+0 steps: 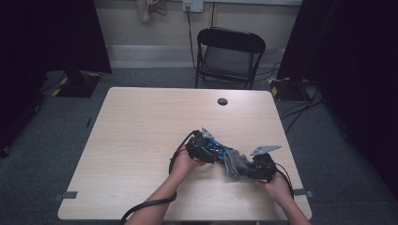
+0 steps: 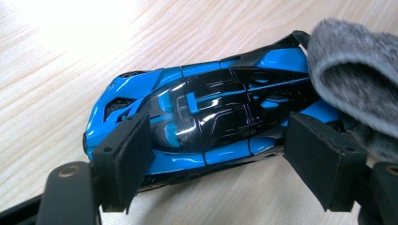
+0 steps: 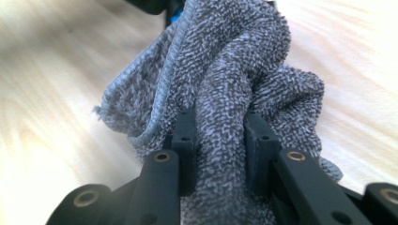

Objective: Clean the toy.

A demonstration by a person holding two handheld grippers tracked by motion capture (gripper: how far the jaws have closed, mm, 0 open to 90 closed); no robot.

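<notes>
A glossy blue and black toy car [image 2: 211,117] lies between the pads of my left gripper [image 2: 220,159], which is shut on its body with the roof toward the camera. In the high view the car [image 1: 219,151] sits over the table's front right part, with the left gripper [image 1: 206,147] at its left end. My right gripper [image 3: 219,150] is shut on a bunched grey terry cloth [image 3: 225,70]. The cloth [image 1: 234,164] reaches from the right gripper [image 1: 248,169] to the car's rear, and its folded edge [image 2: 356,79] rests against the car's tail.
The light wooden table [image 1: 141,140] has a round cable hole [image 1: 222,101] near its far edge and grey tape marks [image 1: 69,195] at the front corners. A black folding chair [image 1: 229,54] stands behind the table. Cables lie on the floor at the right [image 1: 300,110].
</notes>
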